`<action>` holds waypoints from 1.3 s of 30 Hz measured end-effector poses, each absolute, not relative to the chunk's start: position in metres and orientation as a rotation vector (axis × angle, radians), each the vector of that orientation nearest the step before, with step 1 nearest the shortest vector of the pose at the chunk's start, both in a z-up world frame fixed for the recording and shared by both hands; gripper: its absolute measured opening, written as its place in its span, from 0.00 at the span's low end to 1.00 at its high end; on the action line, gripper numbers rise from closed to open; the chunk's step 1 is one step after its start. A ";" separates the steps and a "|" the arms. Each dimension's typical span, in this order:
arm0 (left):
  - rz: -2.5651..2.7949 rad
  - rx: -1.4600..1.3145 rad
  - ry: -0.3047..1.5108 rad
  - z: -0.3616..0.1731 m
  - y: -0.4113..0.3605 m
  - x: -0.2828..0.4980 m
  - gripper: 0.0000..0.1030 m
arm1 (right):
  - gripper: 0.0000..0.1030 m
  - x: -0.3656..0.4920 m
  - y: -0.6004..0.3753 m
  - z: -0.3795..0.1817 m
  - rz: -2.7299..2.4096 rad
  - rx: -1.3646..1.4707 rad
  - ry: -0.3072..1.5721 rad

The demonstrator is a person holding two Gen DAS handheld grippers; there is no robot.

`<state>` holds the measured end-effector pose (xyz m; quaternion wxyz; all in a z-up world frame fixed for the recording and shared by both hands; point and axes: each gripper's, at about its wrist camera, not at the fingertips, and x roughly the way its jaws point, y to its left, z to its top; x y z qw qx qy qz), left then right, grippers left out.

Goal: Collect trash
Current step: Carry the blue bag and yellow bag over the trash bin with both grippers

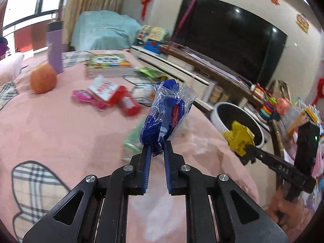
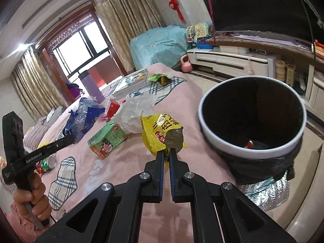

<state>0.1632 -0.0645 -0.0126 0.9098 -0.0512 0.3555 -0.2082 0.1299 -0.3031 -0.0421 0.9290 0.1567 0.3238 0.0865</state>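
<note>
Both tongs hold wrappers beside the bin.

The left tongs pinch a blue wrapper at mid-frame, above the pink bed. The right tongs pinch a yellow wrapper, centre frame, just left of the black-lined trash bin. A green carton lies on the bed at lower left.

Two tools: left tool, right tool. One bin. One blue wrapper, one yellow wrapper, one green carton, one orange, one purple bottle, maybe two books.
</note>
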 end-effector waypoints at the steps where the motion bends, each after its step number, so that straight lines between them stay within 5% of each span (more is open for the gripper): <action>1: -0.444 -0.098 0.739 -0.014 -0.073 0.163 0.11 | 0.05 0.129 -0.306 -0.042 0.171 0.325 0.661; 39: -0.636 0.056 0.823 -0.022 -0.237 0.184 0.11 | 0.05 0.124 -0.406 -0.036 0.013 0.401 0.631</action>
